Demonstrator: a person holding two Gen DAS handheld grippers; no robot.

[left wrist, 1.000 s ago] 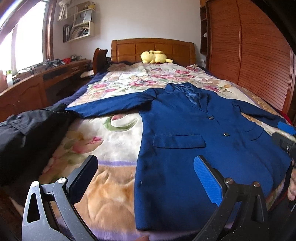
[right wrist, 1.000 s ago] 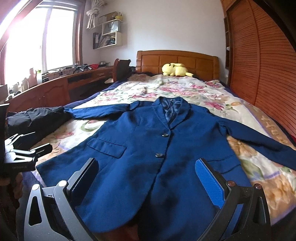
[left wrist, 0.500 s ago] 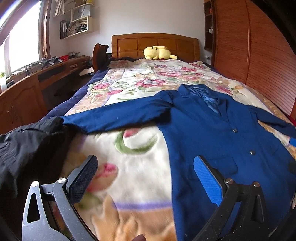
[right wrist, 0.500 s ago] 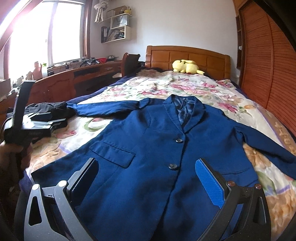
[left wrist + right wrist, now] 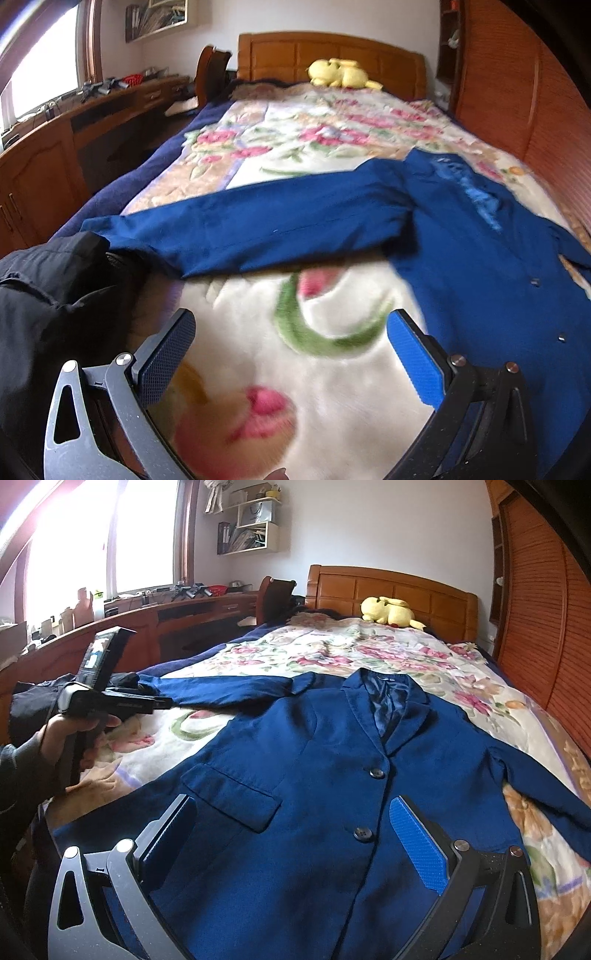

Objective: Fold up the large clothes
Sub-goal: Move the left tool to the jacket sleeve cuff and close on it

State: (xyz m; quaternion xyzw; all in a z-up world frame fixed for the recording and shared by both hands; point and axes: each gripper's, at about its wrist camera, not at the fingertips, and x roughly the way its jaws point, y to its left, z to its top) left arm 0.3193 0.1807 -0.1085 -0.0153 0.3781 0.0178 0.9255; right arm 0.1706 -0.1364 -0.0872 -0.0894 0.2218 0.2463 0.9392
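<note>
Home bedroom. Bed (image 5: 369,657) with carved wooden headboard (image 5: 391,594) and floral blanket (image 5: 306,136), yellow plush toy (image 5: 388,611) up by the headboard. Long built-in wooden desk (image 5: 177,616) under a bright window (image 5: 144,535), cluttered with small items. Wall shelves (image 5: 251,528) hold books and folders. Slatted wooden wardrobe doors (image 5: 532,609) along the right wall. Chair (image 5: 275,598) sits between desk and bed.

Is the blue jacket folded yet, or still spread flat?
Spread flat. The blue jacket lies face up on the floral blanket, buttoned, both sleeves stretched outward; no fold shows.
</note>
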